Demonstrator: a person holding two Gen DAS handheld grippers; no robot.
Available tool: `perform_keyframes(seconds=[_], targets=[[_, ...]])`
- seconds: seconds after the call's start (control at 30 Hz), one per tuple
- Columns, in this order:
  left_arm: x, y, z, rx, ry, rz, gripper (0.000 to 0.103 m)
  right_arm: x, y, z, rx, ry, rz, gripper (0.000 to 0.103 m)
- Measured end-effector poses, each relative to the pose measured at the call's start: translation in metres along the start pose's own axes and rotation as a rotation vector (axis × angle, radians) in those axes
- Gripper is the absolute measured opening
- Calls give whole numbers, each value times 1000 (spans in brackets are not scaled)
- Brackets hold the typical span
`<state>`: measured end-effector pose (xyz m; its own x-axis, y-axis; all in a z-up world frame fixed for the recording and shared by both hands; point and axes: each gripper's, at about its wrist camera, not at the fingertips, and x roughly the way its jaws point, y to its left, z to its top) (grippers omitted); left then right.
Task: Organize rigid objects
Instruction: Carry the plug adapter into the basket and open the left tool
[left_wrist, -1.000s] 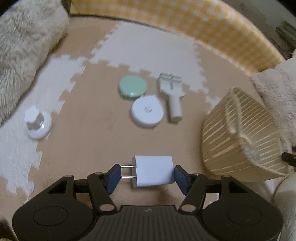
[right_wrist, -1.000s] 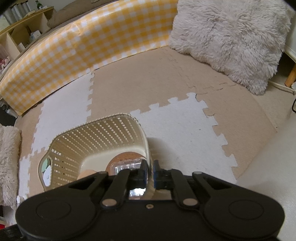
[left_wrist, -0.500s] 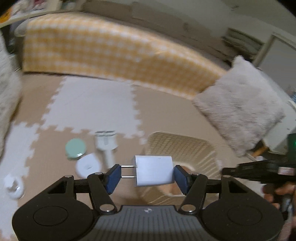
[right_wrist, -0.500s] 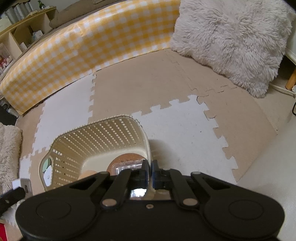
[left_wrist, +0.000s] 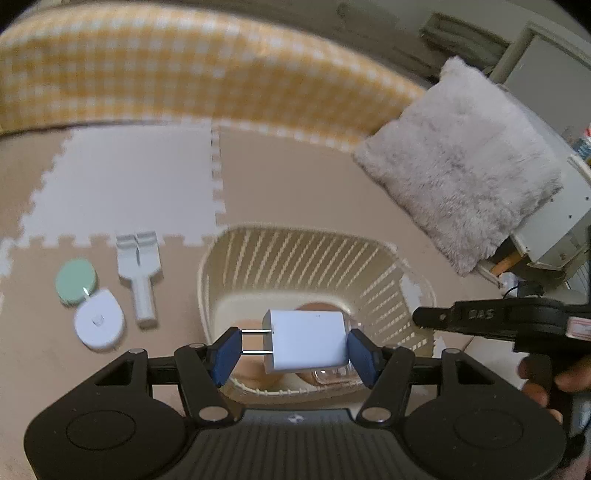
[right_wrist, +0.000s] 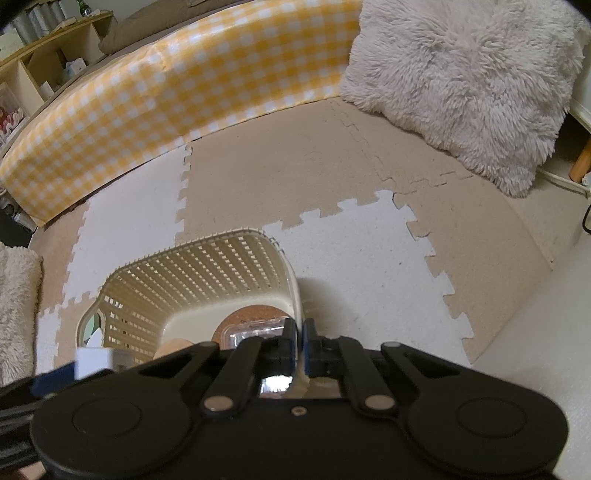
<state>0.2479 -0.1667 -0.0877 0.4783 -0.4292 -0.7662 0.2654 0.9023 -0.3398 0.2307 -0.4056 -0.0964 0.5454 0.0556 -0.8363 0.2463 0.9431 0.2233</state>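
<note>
My left gripper (left_wrist: 295, 349) is shut on a white plug charger (left_wrist: 306, 341), blue pads pressing its prongs and its flat end, and holds it above the near rim of a cream slatted basket (left_wrist: 314, 254). A cork disc (right_wrist: 255, 317) and a clear plastic box (right_wrist: 258, 330) lie in the basket. My right gripper (right_wrist: 299, 341) is shut on the basket's right rim (right_wrist: 295, 291). The charger (right_wrist: 94, 360) shows at lower left of the right wrist view. On the mat left of the basket lie a green disc (left_wrist: 76, 281), a white round case (left_wrist: 99, 324) and a white handled tool (left_wrist: 139, 273).
A yellow checked bumper (left_wrist: 184, 74) runs along the back of the foam mat floor (right_wrist: 332, 166). A fluffy grey cushion (left_wrist: 461, 158) leans at the back right. A person's hand (left_wrist: 546, 373) holds the right gripper's handle (left_wrist: 517, 321). Wooden shelves (right_wrist: 37, 74) stand behind the bumper.
My left gripper has carried the charger up and to the right, from over the bare mat to over the basket. The right gripper has stayed on the basket's rim.
</note>
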Motion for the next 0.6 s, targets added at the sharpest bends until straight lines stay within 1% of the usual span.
perform_keyframes(seconds=[0.07,0.3,0.37,0.47,0.6], targets=[[10,0,0,-10,29,4,63,0,0,0,-1,0,0,4],[24,-15,12,21,48,22,63,1,1,0,-3,0,0,4],[28,-19,10,37,65,26,63,0,1,1,-2,1,1,4],[33,-19,5,23,90,25,63,0,0,1,-3,0,0,4],[34,-19,3,18,85,45,64,0,1,1,-5,0,1,4]])
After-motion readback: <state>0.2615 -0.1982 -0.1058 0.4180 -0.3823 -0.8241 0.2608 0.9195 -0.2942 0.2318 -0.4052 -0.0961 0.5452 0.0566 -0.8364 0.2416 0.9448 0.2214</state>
